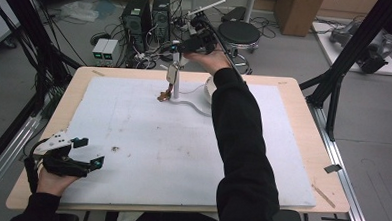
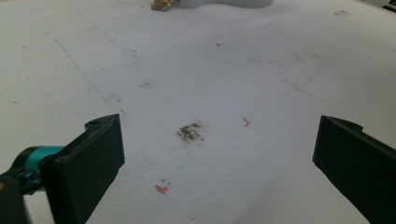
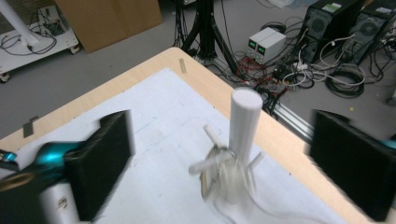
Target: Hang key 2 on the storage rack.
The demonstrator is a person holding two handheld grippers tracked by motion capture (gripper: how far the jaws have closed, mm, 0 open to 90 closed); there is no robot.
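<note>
1. Hovering above the far edge of the counter (image 1: pixel 295 95), the right gripper (image 1: pixel 199 40) hangs over a white peg stand (image 1: pixel 176 79); its jaws are spread wide on either side of the upright post (image 3: pixel 244 135), touching nothing, which suits either a release just made or an approach from above.
2. Something small hangs on one of the stand's short side pegs (image 3: pixel 212 163): a pale tag-like piece (image 1: pixel 172 73) with a brownish bit (image 1: pixel 162 96) low beside the base. What it is I cannot tell.
3. A white roll (image 1: pixel 208 87) sits just beside the stand, partly behind the sleeve (image 1: pixel 238 137).
4. Parked at the near left corner, the left gripper (image 1: pixel 84 153) rests low with jaws spread and empty over the stained white mat (image 2: pixel 196 70), probably kept clear of the work.
</note>
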